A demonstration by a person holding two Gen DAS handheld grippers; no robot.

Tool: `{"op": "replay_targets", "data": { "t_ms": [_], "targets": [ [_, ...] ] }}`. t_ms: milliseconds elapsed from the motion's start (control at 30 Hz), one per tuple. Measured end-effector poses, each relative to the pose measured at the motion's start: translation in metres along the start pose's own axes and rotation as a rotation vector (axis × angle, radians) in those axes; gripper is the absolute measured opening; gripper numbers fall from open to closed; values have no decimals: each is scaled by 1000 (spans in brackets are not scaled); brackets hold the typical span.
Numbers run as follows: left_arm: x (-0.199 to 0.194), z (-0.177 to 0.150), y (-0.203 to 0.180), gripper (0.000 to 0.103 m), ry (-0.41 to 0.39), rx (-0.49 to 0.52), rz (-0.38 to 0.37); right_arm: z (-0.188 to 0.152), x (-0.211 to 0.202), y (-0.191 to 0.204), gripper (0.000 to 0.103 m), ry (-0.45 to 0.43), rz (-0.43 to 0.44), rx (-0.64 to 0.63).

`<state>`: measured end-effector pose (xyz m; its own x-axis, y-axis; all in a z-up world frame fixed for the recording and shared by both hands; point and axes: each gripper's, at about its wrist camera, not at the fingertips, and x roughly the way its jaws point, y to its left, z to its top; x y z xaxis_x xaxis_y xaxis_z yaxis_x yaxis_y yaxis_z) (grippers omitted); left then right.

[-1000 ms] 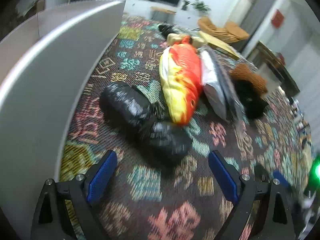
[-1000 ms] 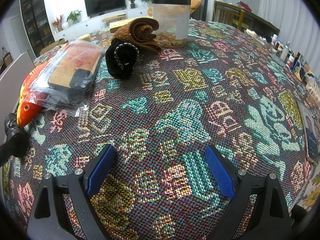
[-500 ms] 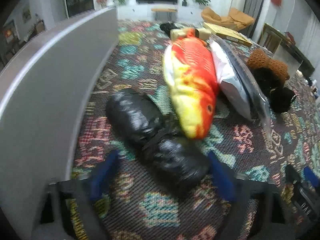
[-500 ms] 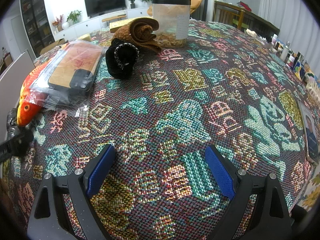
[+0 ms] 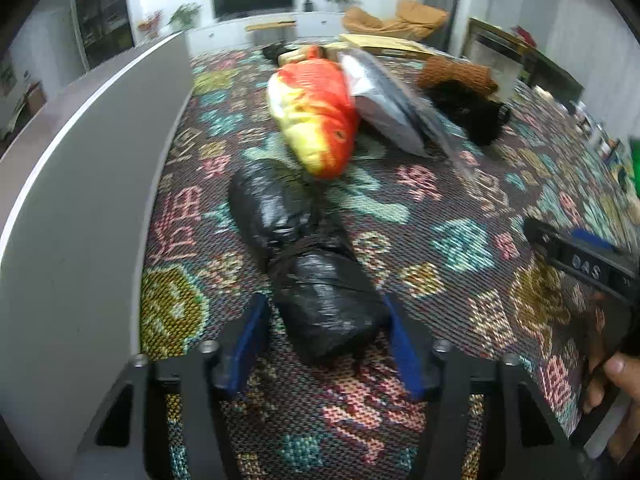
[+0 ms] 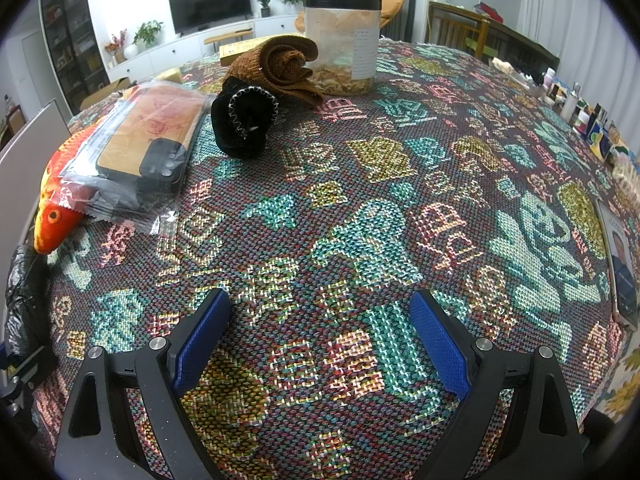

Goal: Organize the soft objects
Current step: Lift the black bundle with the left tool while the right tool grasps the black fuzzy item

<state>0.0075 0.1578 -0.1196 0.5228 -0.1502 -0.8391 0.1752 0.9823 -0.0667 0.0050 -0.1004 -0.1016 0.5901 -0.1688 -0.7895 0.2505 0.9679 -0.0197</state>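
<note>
A black plastic-wrapped bundle (image 5: 308, 256) lies on the patterned tablecloth (image 5: 452, 240). My left gripper (image 5: 325, 304) is shut on its near end, a blue pad against each side. Just beyond it lies an orange and yellow plush fish (image 5: 316, 120). A bagged phone case (image 5: 384, 108), a black fabric roll (image 5: 468, 112) and a brown knit roll (image 5: 456, 74) lie to the fish's right. My right gripper (image 6: 319, 298) stands open over bare cloth with nothing between its pads. In the right wrist view the fish (image 6: 52, 216) and the bundle (image 6: 24, 292) are at the far left.
A grey upright panel (image 5: 80, 184) runs along the left of the bundle. A clear jar (image 6: 344, 44) stands behind the brown knit roll (image 6: 276, 64). Small bottles (image 6: 572, 100) and a booklet (image 6: 620, 260) line the right edge. A hand (image 5: 616, 368) holds the other gripper at the lower right.
My left gripper has moved forward onto the black bundle and rolled, and its jaws have narrowed from wide open onto the bundle's near end. The right gripper has not moved.
</note>
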Motion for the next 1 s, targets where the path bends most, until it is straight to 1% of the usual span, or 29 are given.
{"op": "replay_targets", "data": {
  "t_ms": [67, 267, 300, 333, 433, 500, 533, 567, 633, 667, 700, 733, 767, 800, 833, 867, 900, 933, 967, 1000],
  "targets": [
    [1, 2, 6, 72, -1, -40, -2, 0, 0, 0, 93, 0, 0, 0],
    [6, 6, 4, 72, 4, -61, 47, 0, -1, -2, 93, -2, 18, 13],
    [7, 8, 3, 72, 14, -72, 49, 0, -1, -3, 93, -3, 25, 17],
    [5, 9, 4, 72, 24, -87, 31, 0, -2, -4, 93, -4, 34, 23],
    [-4, 10, 8, 73, 23, -129, -66, 2, -6, -17, 93, -13, 114, 86],
    [-9, 13, 11, 83, 5, -155, -86, 6, -12, -33, 93, -31, 256, 180],
    [-9, 14, 14, 90, -5, -170, -85, 11, -13, -38, 93, -40, 298, 206],
    [-8, 15, 17, 90, -11, -183, -79, 27, -17, -38, 93, -63, 315, 191],
    [1, 20, 23, 90, 7, -216, -62, 60, -21, -28, 93, -96, 282, 108],
    [6, 22, 25, 90, 17, -235, -62, 78, -19, -22, 93, -98, 280, 74],
    [12, 24, 28, 90, 24, -263, -56, 100, -14, -14, 93, -81, 294, 38],
    [14, 25, 28, 89, 11, -269, -42, 117, -5, -5, 93, -51, 303, 7],
    [16, 28, 27, 89, 6, -269, -27, 137, 13, 9, 90, 12, 300, -35],
    [19, 31, 25, 88, 17, -266, -16, 146, 27, 17, 90, 54, 300, -55],
    [20, 33, 24, 74, 19, -254, -2, 153, 44, 24, 89, 104, 300, -67],
    [20, 35, 22, 56, 19, -239, 13, 155, 67, 32, 77, 185, 290, -82],
    [20, 37, 21, 49, 24, -214, 20, 154, 81, 34, 51, 239, 284, -86],
    [20, 38, 22, 44, 30, -201, 7, 151, 90, 30, 25, 271, 288, -68],
    [18, 38, 24, 40, 31, -200, -7, 147, 86, 22, 24, 241, 313, -18],
    [13, 35, 27, 40, 26, -198, -20, 145, 81, 16, 24, 225, 330, 2]
  ]
}}
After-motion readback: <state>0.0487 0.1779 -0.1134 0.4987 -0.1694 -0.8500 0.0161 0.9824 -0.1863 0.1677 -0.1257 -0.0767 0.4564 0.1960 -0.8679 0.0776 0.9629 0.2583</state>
